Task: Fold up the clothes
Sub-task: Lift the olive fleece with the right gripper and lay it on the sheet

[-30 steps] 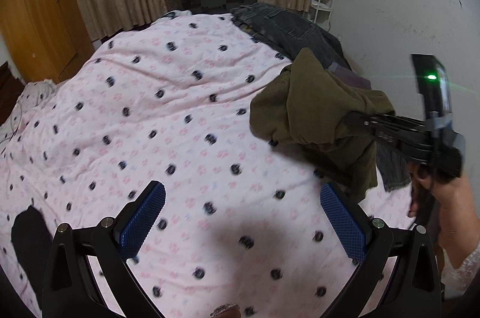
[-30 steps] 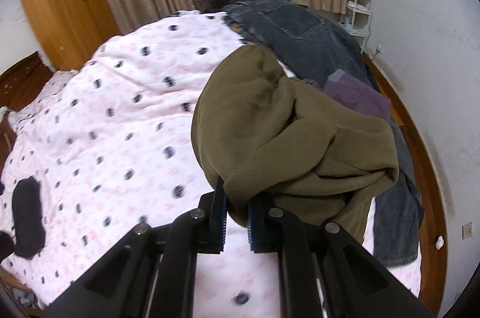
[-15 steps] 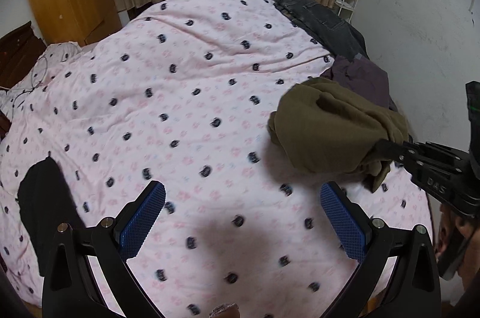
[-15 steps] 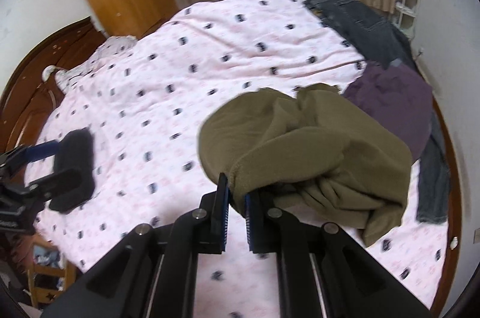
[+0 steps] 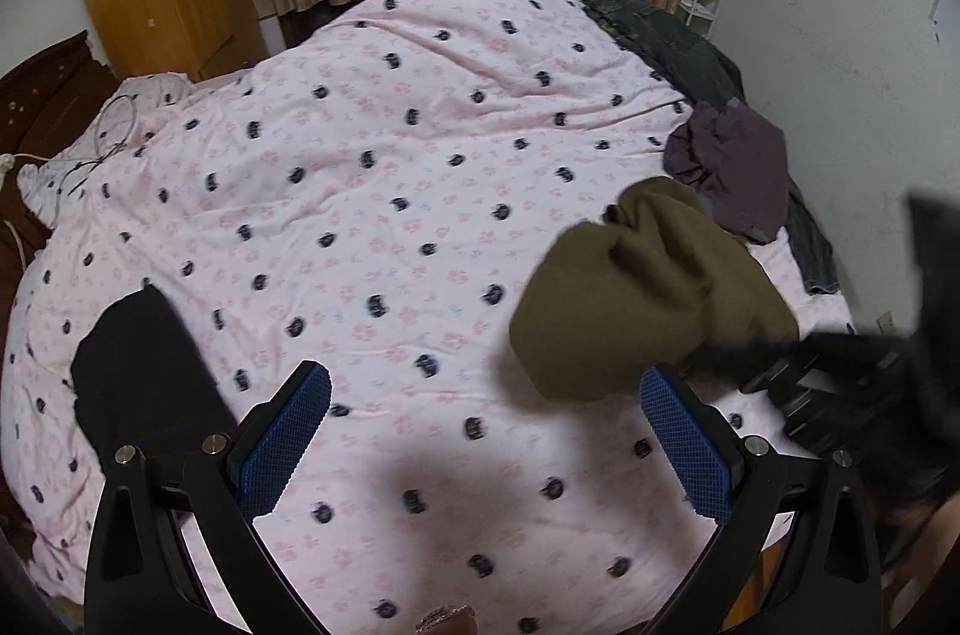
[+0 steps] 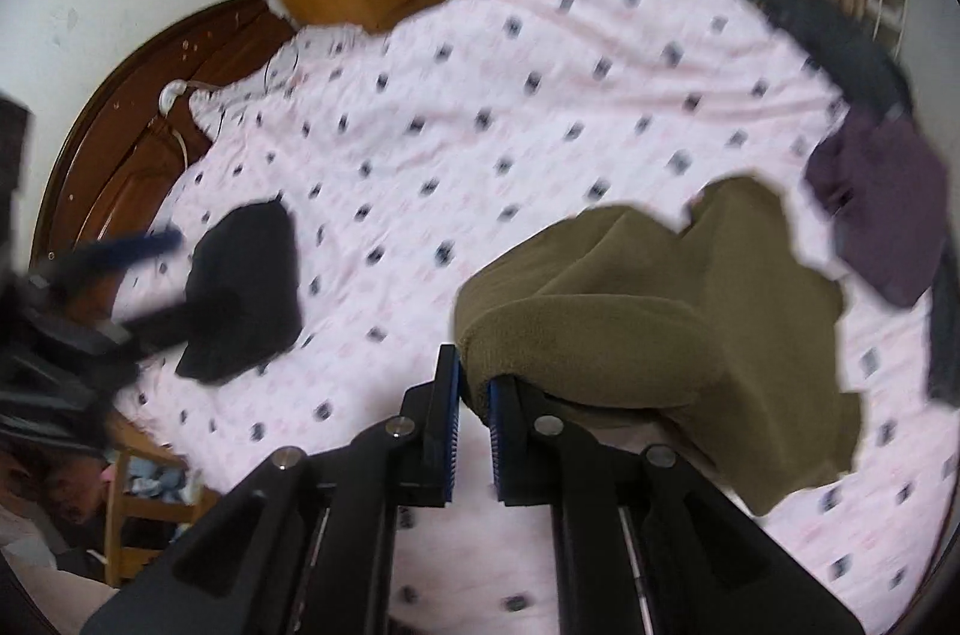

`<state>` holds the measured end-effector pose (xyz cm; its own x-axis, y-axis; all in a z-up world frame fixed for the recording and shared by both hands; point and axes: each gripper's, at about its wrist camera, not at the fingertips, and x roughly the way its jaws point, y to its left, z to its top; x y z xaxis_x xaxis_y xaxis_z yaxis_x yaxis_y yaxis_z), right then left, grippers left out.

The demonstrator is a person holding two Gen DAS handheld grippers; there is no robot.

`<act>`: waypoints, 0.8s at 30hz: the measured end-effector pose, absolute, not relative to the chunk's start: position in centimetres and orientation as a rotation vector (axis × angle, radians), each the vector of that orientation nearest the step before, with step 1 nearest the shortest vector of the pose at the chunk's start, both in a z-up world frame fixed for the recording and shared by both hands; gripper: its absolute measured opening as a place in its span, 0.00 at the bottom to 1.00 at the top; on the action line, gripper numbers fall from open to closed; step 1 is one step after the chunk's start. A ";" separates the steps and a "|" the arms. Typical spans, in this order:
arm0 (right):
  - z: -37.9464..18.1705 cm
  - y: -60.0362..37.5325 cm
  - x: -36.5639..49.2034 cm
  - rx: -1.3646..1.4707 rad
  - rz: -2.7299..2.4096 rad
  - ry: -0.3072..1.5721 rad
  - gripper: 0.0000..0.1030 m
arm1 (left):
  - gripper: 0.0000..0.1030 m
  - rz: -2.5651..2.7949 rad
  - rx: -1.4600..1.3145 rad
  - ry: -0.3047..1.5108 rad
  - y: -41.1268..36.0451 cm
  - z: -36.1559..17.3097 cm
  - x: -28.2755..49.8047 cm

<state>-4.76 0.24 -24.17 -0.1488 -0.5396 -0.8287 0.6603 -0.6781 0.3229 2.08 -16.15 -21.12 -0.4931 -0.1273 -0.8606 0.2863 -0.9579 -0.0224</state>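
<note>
We are pinching a fold of the olive-green garment (image 6: 660, 329) between the nearly closed blue pads of our right tongs (image 6: 474, 389); the rest of it is hanging bunched over the right side of the pink patterned bed (image 5: 420, 143), just beside a purple garment (image 5: 738, 167) and dark jeans (image 5: 672, 41) lying along the far right edge. Our left tongs (image 5: 486, 431) are standing wide open and gripping nothing above the bedspread; a black garment (image 5: 138, 365) is lying flat near the bed's left edge.
</note>
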 end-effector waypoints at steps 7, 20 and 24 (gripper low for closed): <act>-31.9 -6.3 1.0 1.411 -1.788 0.182 0.10 | 1.00 -2.443 1.432 0.198 -19.8 -22.1 5.1; -41.3 -10.6 7.1 1.584 -1.666 0.374 0.76 | 0.99 -2.451 1.462 0.205 -19.5 -23.3 5.0; -37.7 -6.9 6.7 1.499 -1.749 0.442 0.86 | 0.99 -2.468 1.460 0.220 -18.5 -23.1 4.1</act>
